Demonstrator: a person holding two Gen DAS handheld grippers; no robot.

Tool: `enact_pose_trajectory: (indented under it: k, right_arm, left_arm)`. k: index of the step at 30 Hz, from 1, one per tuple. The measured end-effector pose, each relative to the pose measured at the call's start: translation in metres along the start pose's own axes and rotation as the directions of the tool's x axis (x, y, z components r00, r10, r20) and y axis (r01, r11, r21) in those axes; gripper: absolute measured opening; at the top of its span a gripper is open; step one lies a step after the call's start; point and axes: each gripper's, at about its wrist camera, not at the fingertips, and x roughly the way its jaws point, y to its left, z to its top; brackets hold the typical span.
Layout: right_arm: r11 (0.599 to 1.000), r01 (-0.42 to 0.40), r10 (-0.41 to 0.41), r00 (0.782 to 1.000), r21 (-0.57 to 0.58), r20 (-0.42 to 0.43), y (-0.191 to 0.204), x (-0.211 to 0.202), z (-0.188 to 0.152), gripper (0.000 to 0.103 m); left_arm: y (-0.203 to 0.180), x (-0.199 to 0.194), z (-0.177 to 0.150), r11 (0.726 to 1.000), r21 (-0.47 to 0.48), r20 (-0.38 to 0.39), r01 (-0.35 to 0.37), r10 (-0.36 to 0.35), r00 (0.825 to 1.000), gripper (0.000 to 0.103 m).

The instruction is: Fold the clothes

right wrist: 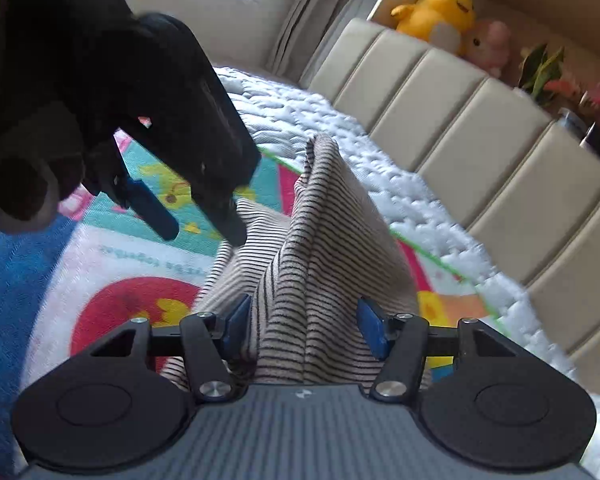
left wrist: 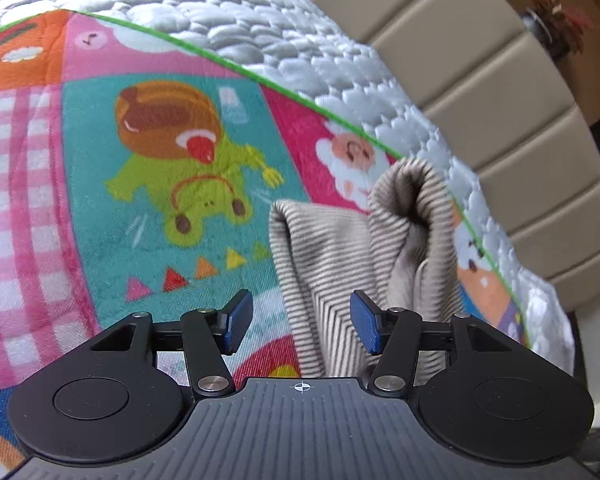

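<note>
1. Left wrist view: the left hand-held gripper (left wrist: 302, 322) hangs with its jaws spread, nothing between the blue pads (left wrist: 240, 320). The striped garment (left wrist: 340, 248) stands bunched in a peak just beyond the right-hand pad, on the cartoon play mat (left wrist: 140, 160) that covers the quilted bed (left wrist: 260, 16). The padded headboard (left wrist: 500, 120) lies past the garment.

2. Judgement here: this gripper needs a clean edge or corner, not the middle of the heap. Better to slide toward the garment's near fold and pinch a single layer.

3. Right wrist view: the right hand-held gripper (right wrist: 304, 328) is spread too, with the garment (right wrist: 320, 240) rising between its jaws. It looks unpinched, with a gap beside the right pad. The left hand-held gripper (right wrist: 198, 220) hovers just left of the garment's peak.

4. Judgement: close on the cloth low down, then lift gently. Grabbing a thick wad risks a crooked fold, so spread it flat on the mat first.
</note>
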Motion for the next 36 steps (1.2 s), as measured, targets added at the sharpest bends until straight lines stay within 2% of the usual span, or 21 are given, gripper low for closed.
enact_pose_trajectory:
  k: [3,5,7,8,9,11,14,16,19,21,22,24,25,27,29,30,32,34,36]
  right_arm:
    - [0.995,0.035,-0.036,0.999,-0.096,-0.004,0.010,0.005,-0.009,0.061]
    - [0.995,0.026,-0.027,1.000,-0.099,-0.003,0.009,0.008,-0.011,0.061]
    - [0.997,-0.009,0.008,1.000,-0.071,-0.010,0.000,0.008,-0.008,0.049]
    - [0.998,-0.025,0.025,1.000,-0.052,-0.013,-0.006,0.006,-0.005,0.036]
    - [0.999,-0.038,0.038,0.999,-0.027,-0.014,-0.013,0.004,0.000,0.030]
    - [0.996,-0.088,0.088,0.996,0.025,0.001,-0.021,-0.006,0.011,0.025]
    - [0.986,-0.166,0.166,0.986,0.024,0.016,-0.018,-0.020,0.019,0.024]
    - [0.979,-0.205,0.205,0.979,0.000,0.004,-0.008,-0.017,0.020,0.024]
    - [0.972,-0.219,0.219,0.976,-0.079,-0.016,0.019,-0.012,0.016,0.024]
    - [0.971,-0.208,0.208,0.978,-0.115,-0.012,0.032,-0.008,0.018,0.027]
    - [0.970,-0.203,0.203,0.979,-0.133,-0.010,0.039,-0.006,0.019,0.028]
    - [0.972,-0.193,0.193,0.981,-0.137,-0.008,0.044,0.000,0.022,0.031]
    - [0.973,-0.188,0.188,0.982,-0.134,-0.008,0.045,0.003,0.023,0.031]
    - [0.974,-0.188,0.189,0.982,-0.128,-0.005,0.046,0.005,0.024,0.033]
    - [0.971,-0.203,0.205,0.979,-0.126,0.005,0.044,-0.001,0.022,0.039]
    - [0.967,-0.222,0.226,0.974,-0.123,0.015,0.040,-0.004,0.021,0.046]
    - [0.958,-0.264,0.269,0.963,-0.108,0.028,0.027,-0.012,0.022,0.051]
    - [0.955,-0.285,0.290,0.956,-0.085,0.044,0.008,-0.022,0.021,0.064]
    - [0.956,-0.290,0.293,0.954,-0.049,0.066,-0.017,-0.032,0.020,0.087]
  left_arm:
    - [-0.003,0.014,-0.003,1.000,0.015,-0.037,0.000,0.001,0.999,0.054]
    - [-0.003,0.018,-0.006,1.000,0.017,-0.048,0.014,-0.013,0.999,0.052]
    - [-0.001,0.019,-0.007,0.999,0.002,-0.054,0.034,-0.034,0.998,0.050]
    - [0.002,0.021,-0.007,0.999,-0.015,-0.059,0.045,-0.046,0.997,0.050]
    - [0.005,0.022,-0.007,0.998,-0.034,-0.064,0.057,-0.059,0.996,0.050]
    - [0.010,0.025,-0.007,0.994,-0.071,-0.073,0.079,-0.084,0.994,0.050]
    - [0.016,0.028,-0.006,0.990,-0.107,-0.083,0.094,-0.103,0.991,0.047]
    - [0.023,0.016,0.002,0.987,-0.135,-0.041,0.084,-0.090,0.995,0.044]
    - [0.029,-0.028,0.016,0.990,-0.118,0.094,0.080,-0.069,0.993,0.044]
    - [0.026,-0.062,0.020,0.993,-0.063,0.187,0.103,-0.090,0.978,0.046]
    - [0.022,-0.070,0.020,0.989,-0.040,0.213,0.144,-0.133,0.968,0.054]
    - [0.015,-0.081,0.022,0.969,0.001,0.250,0.245,-0.238,0.939,0.055]
    - [0.012,-0.078,0.023,0.958,0.011,0.246,0.286,-0.279,0.928,0.055]
    - [0.003,-0.058,0.026,0.941,0.011,0.207,0.339,-0.334,0.920,0.055]
    - [-0.006,-0.034,0.025,0.938,0.009,0.144,0.348,-0.345,0.927,0.053]
    - [-0.008,-0.024,0.023,0.946,0.012,0.124,0.324,-0.323,0.938,0.053]
    - [-0.007,-0.009,0.022,0.961,0.020,0.101,0.277,-0.277,0.955,0.048]
    - [-0.004,0.000,0.021,0.969,0.023,0.089,0.248,-0.249,0.964,0.044]
    - [0.000,-0.001,0.020,0.968,0.014,0.088,0.250,-0.250,0.964,0.044]
